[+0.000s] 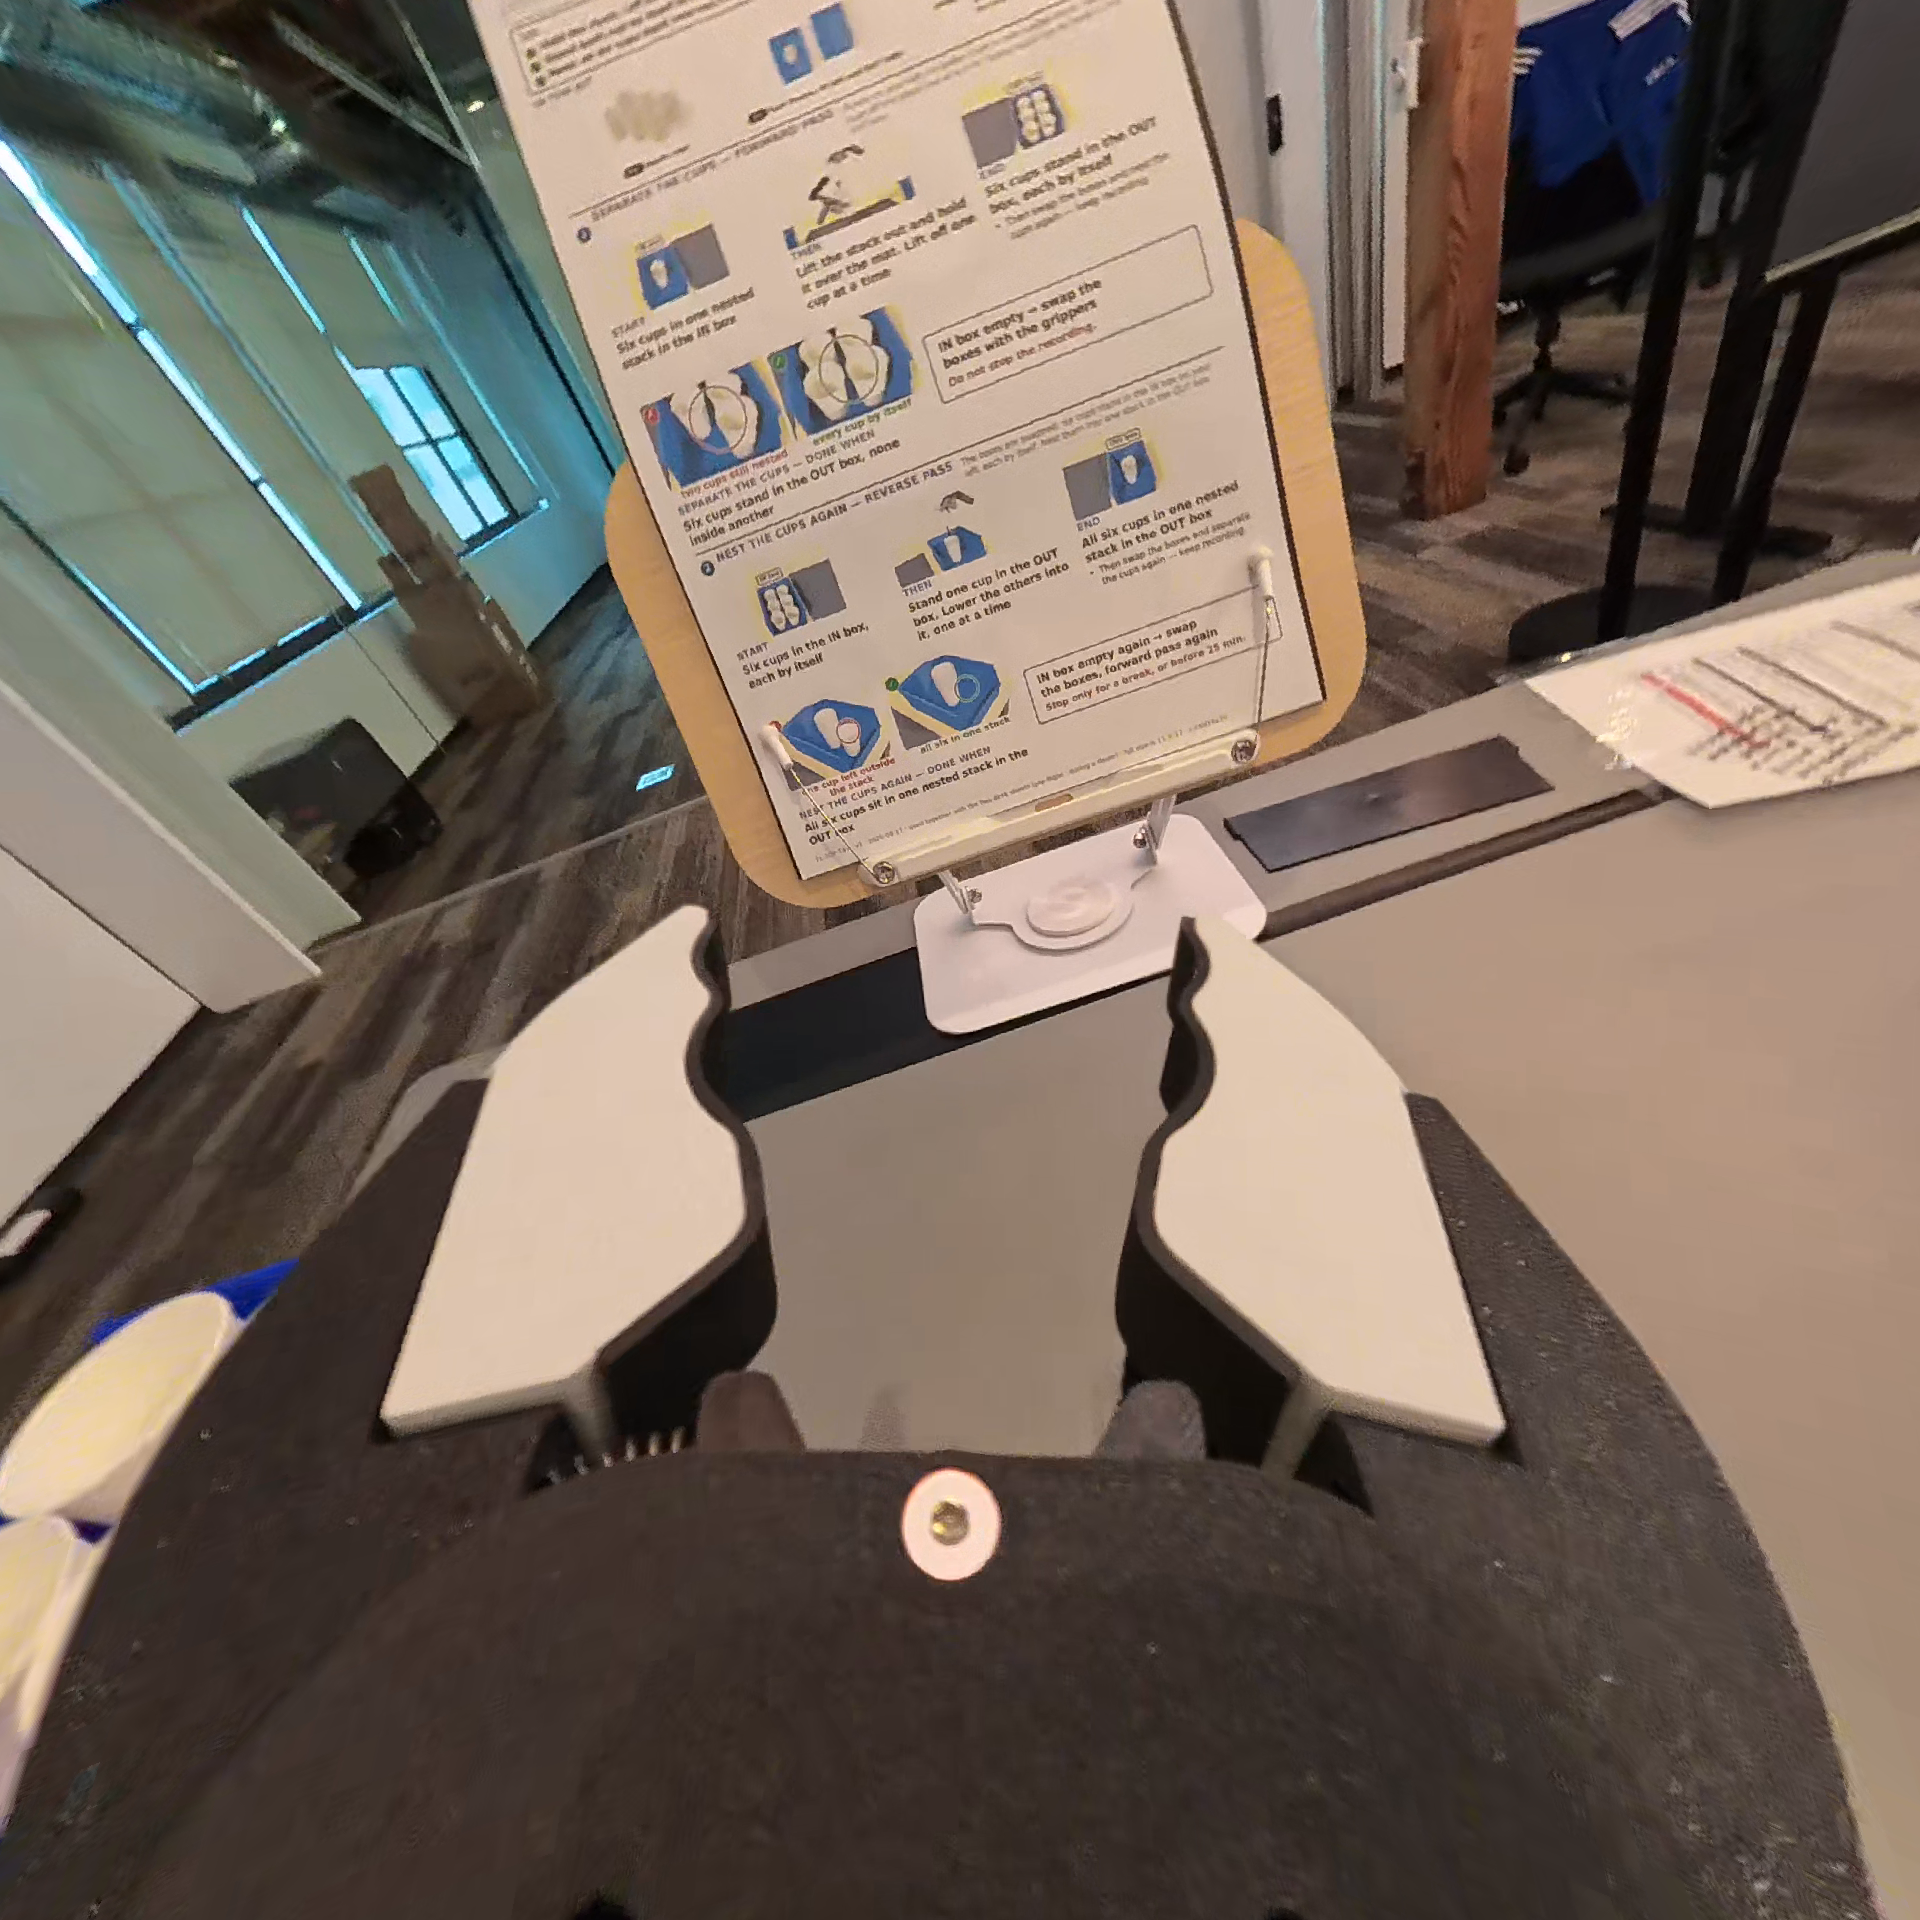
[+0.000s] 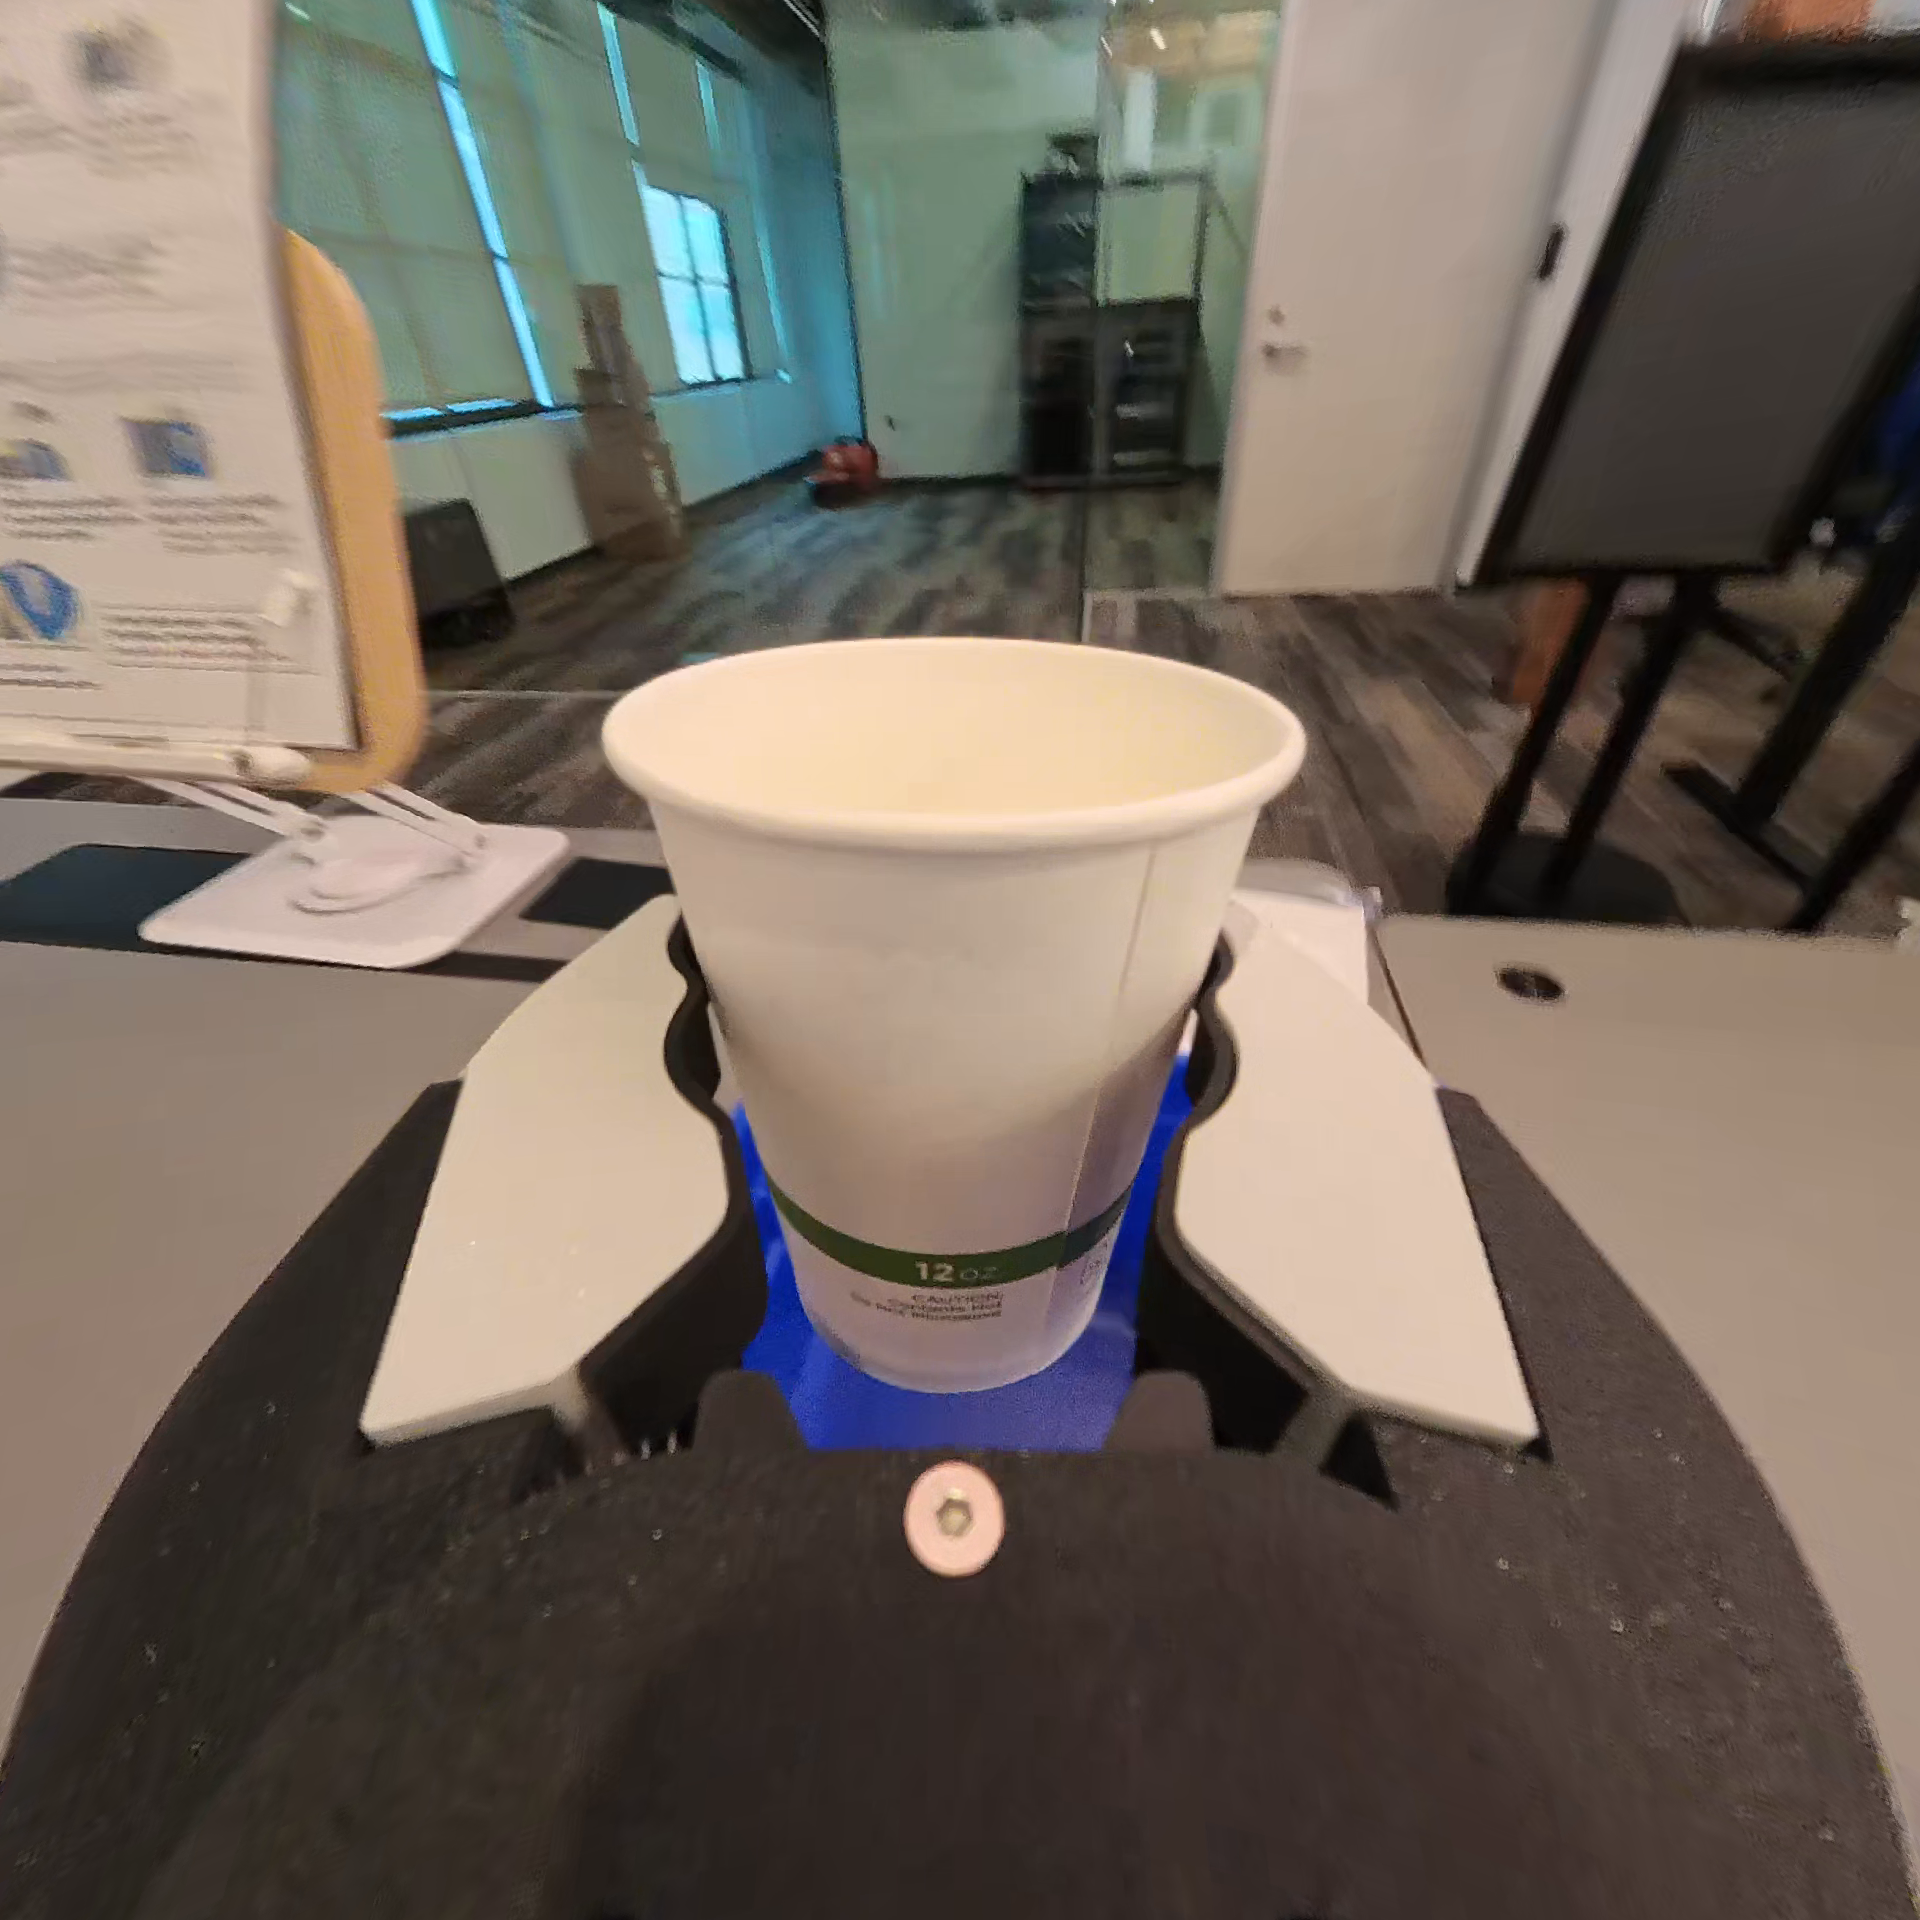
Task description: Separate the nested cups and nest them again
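Observation:
My right gripper (image 2: 951, 997) is shut on a single upright white paper cup (image 2: 945, 997) with a green band near its base. The cup hangs above a blue box (image 2: 914, 1413) seen between the fingers. My left gripper (image 1: 951, 987) is open and empty above the grey table (image 1: 1558, 1091). At the lower left edge of the left wrist view, white cups (image 1: 94, 1423) stand in a blue box (image 1: 249, 1288), mostly cut off by the frame.
An instruction sheet on a wooden stand (image 1: 966, 447) with a white base (image 1: 1081, 935) stands at the table's far edge; it also shows in the right wrist view (image 2: 208, 468). Papers (image 1: 1756, 696) lie at the right. A black easel stand (image 2: 1714, 416) is beyond the table.

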`<state>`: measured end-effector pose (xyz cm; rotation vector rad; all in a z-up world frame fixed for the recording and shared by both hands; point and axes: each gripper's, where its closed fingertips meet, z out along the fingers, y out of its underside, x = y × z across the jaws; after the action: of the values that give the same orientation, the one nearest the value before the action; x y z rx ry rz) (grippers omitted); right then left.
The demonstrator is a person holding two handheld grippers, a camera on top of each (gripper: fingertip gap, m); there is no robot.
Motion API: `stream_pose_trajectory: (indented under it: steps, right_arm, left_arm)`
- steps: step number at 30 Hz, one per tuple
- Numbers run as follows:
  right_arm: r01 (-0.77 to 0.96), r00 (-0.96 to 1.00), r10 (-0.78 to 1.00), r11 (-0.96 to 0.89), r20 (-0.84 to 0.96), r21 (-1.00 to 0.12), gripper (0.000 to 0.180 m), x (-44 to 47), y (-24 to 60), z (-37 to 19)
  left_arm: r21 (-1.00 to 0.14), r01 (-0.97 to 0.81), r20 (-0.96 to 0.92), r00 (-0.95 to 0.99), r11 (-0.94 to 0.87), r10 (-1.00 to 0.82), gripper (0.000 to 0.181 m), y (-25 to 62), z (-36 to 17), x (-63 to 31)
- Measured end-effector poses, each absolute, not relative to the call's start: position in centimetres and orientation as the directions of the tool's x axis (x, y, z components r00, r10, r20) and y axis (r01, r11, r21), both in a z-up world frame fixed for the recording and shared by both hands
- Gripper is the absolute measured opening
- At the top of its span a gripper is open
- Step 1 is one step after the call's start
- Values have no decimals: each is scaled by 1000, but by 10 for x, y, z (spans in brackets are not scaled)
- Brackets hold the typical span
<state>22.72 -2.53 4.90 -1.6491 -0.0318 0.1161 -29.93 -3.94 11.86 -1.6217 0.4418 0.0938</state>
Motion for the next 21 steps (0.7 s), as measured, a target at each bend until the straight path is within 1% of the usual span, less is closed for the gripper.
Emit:
stream_pose_trajectory:
  steps: [4, 7, 10, 18, 21]
  right_arm:
    - [-110, 994, 5, -175, -113, -978, 89, 249, -15, -11]
    - [-61, 998, -40, -246, -52, -967, 89, 255, -11, -42]
    - [-4, 1000, -28, -306, 4, -952, 90, 251, -6, -64]
    - [-52, 998, -35, -334, -43, -941, 90, 252, -8, -87]
    - [-58, 998, -31, -324, -51, -944, 90, 252, -10, -87]
  left_arm:
    - [-960, -274, -261, 951, -55, -166, 81, -30, 119, -296]
    - [-972, -222, -208, 967, -83, -148, 81, -21, 114, -290]
    - [-979, -179, -165, 977, -101, -133, 82, -15, 108, -282]
    - [-959, -257, -248, 965, -122, -84, 81, -6, 96, -272]
    - [-960, -252, -241, 966, -125, -94, 81, -5, 94, -269]
